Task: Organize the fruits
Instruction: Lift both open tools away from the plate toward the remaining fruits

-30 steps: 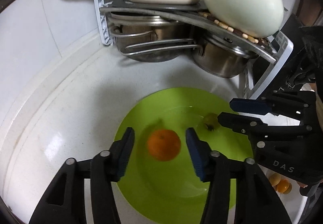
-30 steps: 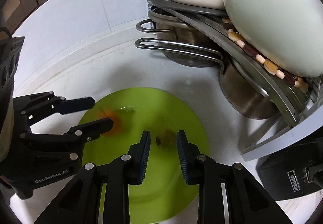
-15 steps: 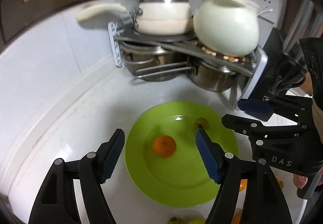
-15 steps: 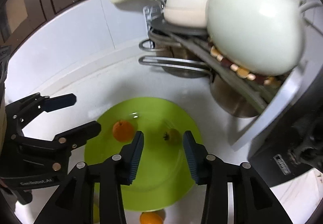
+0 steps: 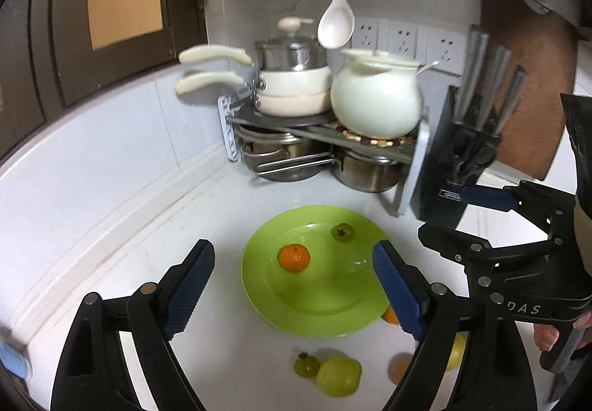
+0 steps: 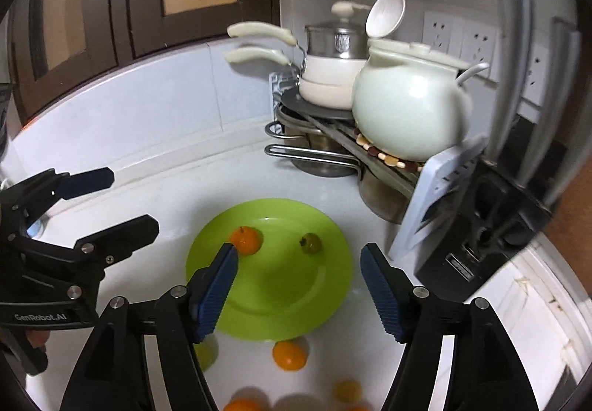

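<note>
A green plate (image 5: 325,296) lies on the white counter with an orange (image 5: 294,257) and a small green fruit (image 5: 342,232) on it. My left gripper (image 5: 292,250) hangs above and short of the plate, its jaws opening and holding nothing. To its right is my right gripper (image 5: 444,213). In the right wrist view the right gripper (image 6: 299,251) also hovers over the plate (image 6: 273,300), jaws opening and holding nothing. The orange (image 6: 244,240) and the small green fruit (image 6: 310,243) lie beyond its tips. The left gripper (image 6: 129,200) stands at the left.
Loose fruit lies on the counter in front of the plate: a small green one (image 5: 306,364), a yellow-green one (image 5: 338,376) and oranges (image 6: 289,355). Behind the plate stand a pot rack (image 5: 322,137), a white pot (image 5: 375,103) and a knife block (image 5: 458,166).
Both grippers pulled back and up from the plate while their jaws spread wide. The right let go of the small green fruit; the orange is no longer between the left fingers.
</note>
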Demonstrator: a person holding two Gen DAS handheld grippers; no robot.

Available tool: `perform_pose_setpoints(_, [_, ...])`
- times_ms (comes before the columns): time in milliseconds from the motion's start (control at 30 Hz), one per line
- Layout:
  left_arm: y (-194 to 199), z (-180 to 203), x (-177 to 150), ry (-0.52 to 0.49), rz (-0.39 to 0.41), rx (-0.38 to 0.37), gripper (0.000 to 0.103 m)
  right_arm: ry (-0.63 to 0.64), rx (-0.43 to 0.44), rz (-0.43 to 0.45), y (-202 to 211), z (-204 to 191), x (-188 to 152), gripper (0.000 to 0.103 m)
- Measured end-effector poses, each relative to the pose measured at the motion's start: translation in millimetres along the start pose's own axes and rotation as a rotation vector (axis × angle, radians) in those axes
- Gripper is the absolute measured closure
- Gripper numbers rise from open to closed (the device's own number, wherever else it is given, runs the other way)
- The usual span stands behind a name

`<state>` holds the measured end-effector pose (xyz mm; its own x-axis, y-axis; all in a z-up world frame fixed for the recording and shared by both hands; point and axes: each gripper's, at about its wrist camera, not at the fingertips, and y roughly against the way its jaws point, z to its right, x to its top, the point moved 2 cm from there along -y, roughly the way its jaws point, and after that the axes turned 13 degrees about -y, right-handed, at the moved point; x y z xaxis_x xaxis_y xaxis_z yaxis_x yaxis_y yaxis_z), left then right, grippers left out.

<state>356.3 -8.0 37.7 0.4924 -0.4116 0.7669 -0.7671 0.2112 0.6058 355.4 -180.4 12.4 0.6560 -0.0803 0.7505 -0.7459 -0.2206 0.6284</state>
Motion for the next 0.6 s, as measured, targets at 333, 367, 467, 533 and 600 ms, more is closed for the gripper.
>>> perform_pose_setpoints(333, [52,10,-24,-0.013,0.068,0.044,0.007,-0.032,-0.018,0.093,51,-9,-22,0.021])
perform_pose_setpoints(367, [56,11,-28,-0.018,0.073,0.054,0.007,-0.034,-0.023,0.099,55,-9,-25,0.021])
perform_pose_setpoints(467, [66,12,-38,-0.023,0.082,0.072,0.006,-0.039,-0.042,0.115,65,-11,-36,0.019])
perform_pose_setpoints(533, [72,14,-44,-0.025,0.094,0.074,0.005,-0.039,-0.058,0.127,70,-12,-43,0.019])
perform_pose_setpoints(600, [76,17,-51,-0.035,0.102,0.078,0.005,-0.035,-0.073,0.134,76,-13,-52,0.019])
